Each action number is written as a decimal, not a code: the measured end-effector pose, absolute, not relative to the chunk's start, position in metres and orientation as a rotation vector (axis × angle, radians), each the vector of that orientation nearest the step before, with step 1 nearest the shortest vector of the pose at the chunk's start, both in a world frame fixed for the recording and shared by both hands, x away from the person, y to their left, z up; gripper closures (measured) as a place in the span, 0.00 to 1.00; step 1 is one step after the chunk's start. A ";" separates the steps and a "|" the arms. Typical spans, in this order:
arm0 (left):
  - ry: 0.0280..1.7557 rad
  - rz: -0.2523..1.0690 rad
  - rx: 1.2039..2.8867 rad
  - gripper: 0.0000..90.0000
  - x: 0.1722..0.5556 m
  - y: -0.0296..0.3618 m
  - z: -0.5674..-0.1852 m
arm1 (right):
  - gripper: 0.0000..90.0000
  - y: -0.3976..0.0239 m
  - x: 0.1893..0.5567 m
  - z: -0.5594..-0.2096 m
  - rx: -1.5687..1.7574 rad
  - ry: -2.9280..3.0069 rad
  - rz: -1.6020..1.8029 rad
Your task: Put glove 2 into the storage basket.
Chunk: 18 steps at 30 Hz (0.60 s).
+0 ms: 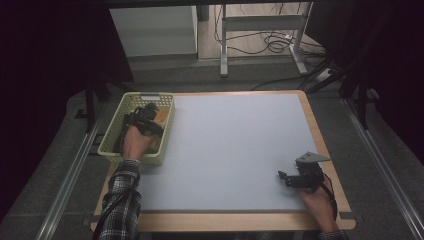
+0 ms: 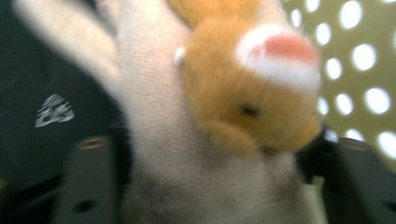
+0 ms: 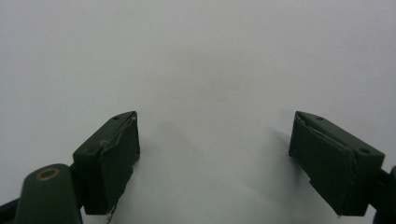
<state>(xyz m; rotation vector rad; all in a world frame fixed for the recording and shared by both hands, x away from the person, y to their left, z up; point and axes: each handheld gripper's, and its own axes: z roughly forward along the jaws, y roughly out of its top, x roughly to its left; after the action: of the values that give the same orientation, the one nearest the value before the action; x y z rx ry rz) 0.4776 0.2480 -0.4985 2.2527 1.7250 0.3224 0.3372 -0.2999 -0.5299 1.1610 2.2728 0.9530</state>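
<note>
**Tight in the basket, open on the mat**

Left gripper (image 1: 148, 114) down inside the basket (image 1: 113, 131), hemmed in by perforated walls on all sides. Between its parted jaws, a plush toy (image 2: 224, 107) blocking the way forward; basket wall close behind the toy. Beyond the basket's right rim, wide bare grey mat (image 1: 235, 145) with free passage across to the right gripper (image 1: 286, 177). Ahead of that gripper's wide-set jaws, plain mat only.
</note>
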 end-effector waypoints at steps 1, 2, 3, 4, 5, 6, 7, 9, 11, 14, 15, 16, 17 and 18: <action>1.699 0.286 2.215 0.30 0.474 0.253 -0.493 | 0.18 -0.300 0.337 -0.530 1.160 2.272 0.954; 1.682 0.257 2.186 0.23 0.471 0.256 -0.486 | 0.18 -0.300 0.337 -0.530 1.161 2.273 0.954; 1.663 0.258 2.165 0.22 0.468 0.257 -0.478 | 0.18 -0.300 0.337 -0.530 1.162 2.273 0.954; 1.646 0.268 2.153 0.21 0.465 0.258 -0.470 | 0.18 -0.300 0.337 -0.530 1.162 2.273 0.954; 1.627 0.277 2.155 0.21 0.462 0.260 -0.464 | 0.18 -0.300 0.337 -0.530 1.162 2.272 0.953; 1.617 0.288 2.146 0.21 0.460 0.260 -0.458 | 0.18 -0.300 0.337 -0.530 1.161 2.273 0.952; 1.606 0.316 2.132 0.21 0.456 0.262 -0.450 | 0.18 -0.300 0.337 -0.530 1.162 2.272 0.953; 1.612 0.379 2.136 0.31 0.452 0.268 -0.442 | 0.18 -0.300 0.337 -0.530 1.160 2.272 0.953; 1.644 0.435 2.148 0.47 0.451 0.273 -0.442 | 0.18 -0.300 0.337 -0.530 1.162 2.272 0.953; 1.716 0.515 2.204 0.70 0.455 0.281 -0.454 | 0.18 -0.300 0.337 -0.530 1.160 2.272 0.954; 1.729 0.510 2.210 0.73 0.456 0.282 -0.459 | 0.18 -0.300 0.337 -0.530 1.162 2.272 0.953; 1.744 0.500 2.216 0.75 0.458 0.283 -0.465 | 0.18 -0.300 0.337 -0.530 1.162 2.272 0.953; 1.750 0.487 2.224 0.76 0.460 0.284 -0.472 | 0.18 -0.300 0.337 -0.530 1.162 2.272 0.953; 1.750 0.475 2.229 0.77 0.461 0.284 -0.476 | 0.18 -0.300 0.337 -0.530 1.162 2.272 0.954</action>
<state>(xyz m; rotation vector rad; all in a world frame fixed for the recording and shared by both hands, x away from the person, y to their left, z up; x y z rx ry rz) 0.4609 0.2836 -0.4761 2.2295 1.7498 0.4754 0.3371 -0.2997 -0.5299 1.1619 2.2724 0.9535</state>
